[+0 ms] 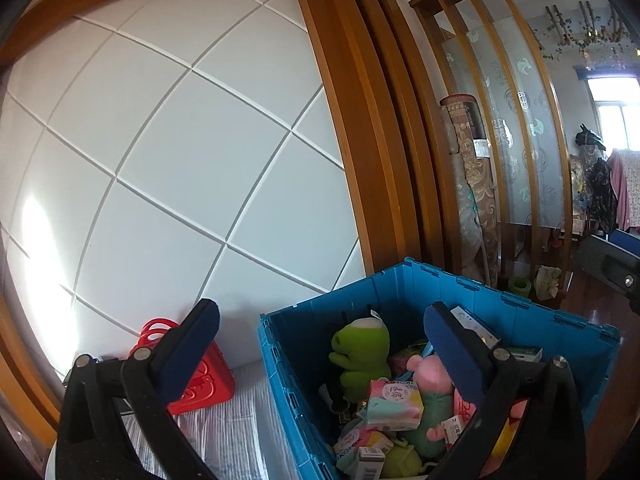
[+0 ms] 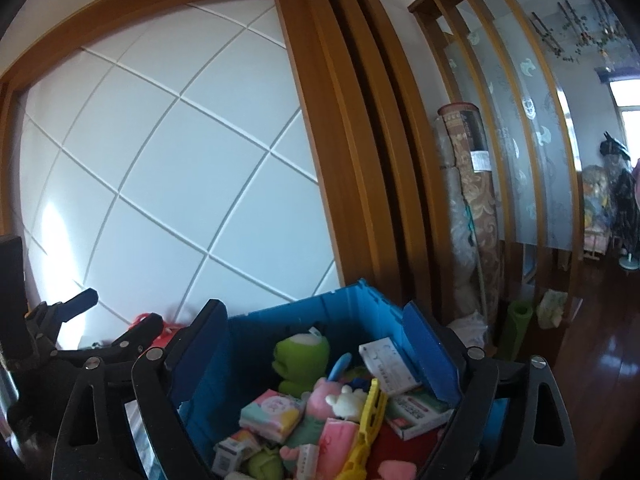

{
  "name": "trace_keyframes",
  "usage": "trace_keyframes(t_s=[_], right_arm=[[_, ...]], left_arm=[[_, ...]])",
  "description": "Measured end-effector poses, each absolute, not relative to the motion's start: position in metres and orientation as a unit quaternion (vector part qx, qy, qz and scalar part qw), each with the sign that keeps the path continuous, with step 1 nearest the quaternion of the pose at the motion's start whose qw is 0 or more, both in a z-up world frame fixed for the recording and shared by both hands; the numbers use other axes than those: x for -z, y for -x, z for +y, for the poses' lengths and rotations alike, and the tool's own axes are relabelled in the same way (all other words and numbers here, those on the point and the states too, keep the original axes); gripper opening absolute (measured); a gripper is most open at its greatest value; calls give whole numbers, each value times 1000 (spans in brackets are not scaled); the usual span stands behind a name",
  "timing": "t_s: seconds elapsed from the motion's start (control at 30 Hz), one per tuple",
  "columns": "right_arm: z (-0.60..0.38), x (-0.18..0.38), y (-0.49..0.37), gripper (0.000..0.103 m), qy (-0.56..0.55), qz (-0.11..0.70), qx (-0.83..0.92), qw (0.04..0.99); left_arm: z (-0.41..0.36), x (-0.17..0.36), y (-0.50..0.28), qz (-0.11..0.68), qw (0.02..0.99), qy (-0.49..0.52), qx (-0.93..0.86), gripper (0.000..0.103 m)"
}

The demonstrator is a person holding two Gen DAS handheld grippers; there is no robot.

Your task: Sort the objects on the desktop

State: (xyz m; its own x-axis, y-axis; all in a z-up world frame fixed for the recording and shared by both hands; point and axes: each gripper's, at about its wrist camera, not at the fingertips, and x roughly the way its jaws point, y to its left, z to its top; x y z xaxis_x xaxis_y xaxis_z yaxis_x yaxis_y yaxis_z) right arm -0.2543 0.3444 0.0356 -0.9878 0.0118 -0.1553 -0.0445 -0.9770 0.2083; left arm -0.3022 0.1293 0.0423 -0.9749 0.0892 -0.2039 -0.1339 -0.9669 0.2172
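A blue plastic crate (image 1: pixel 400 292) stands open below both grippers, full of small items. Inside it lie a green frog plush (image 1: pixel 360 348), a pink plush (image 1: pixel 430 372) and pastel tissue packs (image 1: pixel 394 404). My left gripper (image 1: pixel 320 344) is open above the crate's left wall, with nothing held between its blue pads. In the right wrist view the crate (image 2: pixel 280 316) holds the frog plush (image 2: pixel 300 360), white boxes (image 2: pixel 390 366) and a yellow plastic piece (image 2: pixel 366 432). My right gripper (image 2: pixel 316 344) hangs open over the crate and holds nothing. The left gripper (image 2: pixel 112 316) shows at its left.
A red plastic basket (image 1: pixel 200 380) sits left of the crate on a pale striped surface (image 1: pixel 240 420). A white panelled wall (image 1: pixel 180 160) in a wooden frame rises behind. A rolled carpet (image 1: pixel 476 184) leans on a slatted wooden partition (image 1: pixel 520 120), with wooden floor (image 2: pixel 600 380) to the right.
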Motion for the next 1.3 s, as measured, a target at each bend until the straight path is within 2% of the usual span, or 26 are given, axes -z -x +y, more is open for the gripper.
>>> trace_keyframes(t_s=[0.13, 0.2, 0.47, 0.7, 0.87, 1.3], right_arm=[[325, -29, 224, 95, 73, 91, -993, 14], [314, -27, 207, 103, 75, 85, -993, 15], [260, -15, 130, 103, 73, 87, -992, 54], [204, 17, 57, 103, 103, 99, -987, 71], [187, 30, 15, 103, 139, 97, -982, 87], [221, 6, -33, 103, 123, 86, -983, 106]], left_arm=[[111, -34, 272, 103, 60, 86, -989, 103], [100, -32, 259, 94, 64, 83, -990, 103], [47, -22, 182, 85, 74, 77, -991, 103], [15, 7, 109, 107, 125, 95, -982, 103], [24, 17, 72, 123, 154, 112, -974, 103], [78, 9, 29, 116, 190, 107, -969, 103]])
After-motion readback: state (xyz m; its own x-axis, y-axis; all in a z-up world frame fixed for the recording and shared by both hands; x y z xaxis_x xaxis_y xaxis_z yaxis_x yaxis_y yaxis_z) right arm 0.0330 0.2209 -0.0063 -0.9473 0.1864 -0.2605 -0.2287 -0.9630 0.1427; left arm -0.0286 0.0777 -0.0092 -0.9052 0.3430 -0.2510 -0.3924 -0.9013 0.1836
